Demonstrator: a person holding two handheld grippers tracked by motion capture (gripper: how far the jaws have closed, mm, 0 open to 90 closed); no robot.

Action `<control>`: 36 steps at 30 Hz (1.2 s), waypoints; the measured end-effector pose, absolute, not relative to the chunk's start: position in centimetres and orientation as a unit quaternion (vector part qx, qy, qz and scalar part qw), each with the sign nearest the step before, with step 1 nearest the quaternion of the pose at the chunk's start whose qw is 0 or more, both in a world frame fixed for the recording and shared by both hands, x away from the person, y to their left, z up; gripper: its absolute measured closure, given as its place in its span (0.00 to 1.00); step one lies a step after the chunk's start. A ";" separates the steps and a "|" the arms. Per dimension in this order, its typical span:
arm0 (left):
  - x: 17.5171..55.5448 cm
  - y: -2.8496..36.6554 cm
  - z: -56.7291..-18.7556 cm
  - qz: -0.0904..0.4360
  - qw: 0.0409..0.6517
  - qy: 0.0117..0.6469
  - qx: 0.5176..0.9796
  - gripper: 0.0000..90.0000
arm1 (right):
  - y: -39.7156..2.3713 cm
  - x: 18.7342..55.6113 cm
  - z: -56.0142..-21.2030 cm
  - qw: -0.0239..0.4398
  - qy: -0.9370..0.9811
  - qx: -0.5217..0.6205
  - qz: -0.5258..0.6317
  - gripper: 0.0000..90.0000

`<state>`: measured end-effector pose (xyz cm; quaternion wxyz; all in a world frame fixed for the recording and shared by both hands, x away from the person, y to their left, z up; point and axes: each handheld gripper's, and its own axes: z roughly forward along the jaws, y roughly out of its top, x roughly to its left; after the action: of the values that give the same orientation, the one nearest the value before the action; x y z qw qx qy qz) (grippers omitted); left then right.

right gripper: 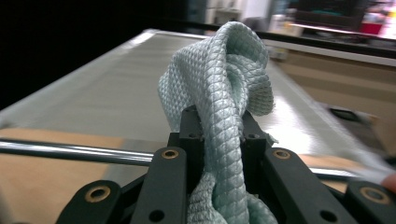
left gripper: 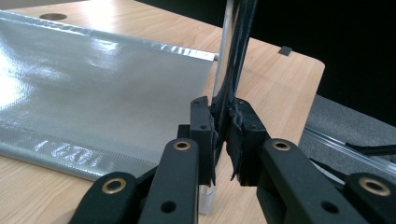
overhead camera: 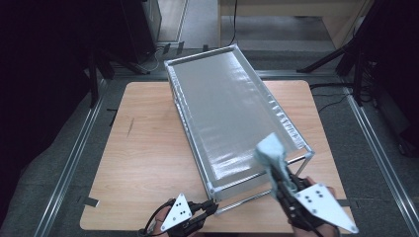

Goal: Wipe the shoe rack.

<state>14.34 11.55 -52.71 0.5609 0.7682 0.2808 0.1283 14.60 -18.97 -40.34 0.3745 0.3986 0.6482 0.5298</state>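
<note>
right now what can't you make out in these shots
- Cloth, right gripper view: its lower end is hidden by the right gripper, whose jaws are clamped on it.
- Frame post, left gripper view: its top is cut off by the upper edge; the left gripper grips its lower part.
- Table, high view: the part under the grey rack shelf is covered.
- Background, right gripper view: blurred.

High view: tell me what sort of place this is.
Probably a lab or recording workspace, not a home: a bare wooden table ringed by metal floor rails, dark stand legs and cables behind it, and a grey fabric-topped metal frame set out for cloth wiping.
</note>
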 end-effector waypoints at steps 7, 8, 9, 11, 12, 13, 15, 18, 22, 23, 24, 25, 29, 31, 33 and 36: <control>14.8 11.0 -52.7 0.118 0.563 0.273 0.771 0.90 | -20.5 15.1 -42.0 0.342 0.641 0.445 0.524 0.86; 14.9 10.9 -52.7 0.117 0.563 0.273 0.771 0.90 | -19.8 15.0 -42.2 0.338 0.648 0.435 0.526 0.86; 14.9 10.9 -52.7 0.114 0.564 0.274 0.771 0.90 | -19.3 14.9 -42.2 0.336 0.652 0.427 0.529 0.86; 14.9 10.9 -52.8 0.113 0.564 0.275 0.770 0.90 | -17.8 14.5 -42.2 0.322 0.666 0.405 0.537 0.86; 14.9 10.9 -52.8 0.114 0.564 0.276 0.769 0.90 | -17.2 14.3 -42.3 0.313 0.671 0.397 0.542 0.86; 14.9 10.8 -52.8 0.114 0.564 0.277 0.769 0.90 | -16.5 14.1 -42.4 0.306 0.674 0.391 0.547 0.86; 14.8 10.8 -52.8 0.115 0.564 0.277 0.770 0.90 | -15.1 13.6 -42.5 0.290 0.686 0.373 0.554 0.86; 14.7 10.9 -52.8 0.116 0.564 0.275 0.770 0.90 | -13.6 13.0 -42.3 0.298 0.705 0.348 0.541 0.86; 14.4 11.1 -52.8 0.118 0.562 0.274 0.772 0.90 | -14.6 13.6 -41.9 0.294 0.704 0.356 0.539 0.85; 14.4 11.1 -52.8 0.118 0.562 0.274 0.772 0.90 | -15.1 13.9 -42.0 0.297 0.700 0.363 0.538 0.85; 14.4 11.2 -52.8 0.120 0.561 0.272 0.773 0.90 | -15.6 14.1 -42.0 0.298 0.696 0.371 0.538 0.85; 14.3 11.3 -52.8 0.120 0.560 0.271 0.773 0.90 | -16.5 14.5 -42.0 0.306 0.689 0.383 0.533 0.85; 14.3 11.5 -52.8 0.120 0.561 0.268 0.774 0.90 | -19.8 16.1 -42.1 0.333 0.661 0.431 0.516 0.85; 14.2 11.5 -52.8 0.118 0.561 0.270 0.773 0.90 | -21.6 16.8 -42.3 0.339 0.645 0.458 0.508 0.85; 14.2 11.5 -52.8 0.118 0.562 0.270 0.773 0.90 | -22.9 17.3 -42.6 0.338 0.638 0.478 0.501 0.85; 14.2 11.6 -52.9 0.119 0.562 0.271 0.773 0.90 | -23.3 17.4 -42.7 0.329 0.640 0.483 0.499 0.85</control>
<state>14.17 11.60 -52.86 0.5617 0.7728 0.2705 0.1186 17.39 -23.34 -42.69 0.3289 0.4828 0.6401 0.4990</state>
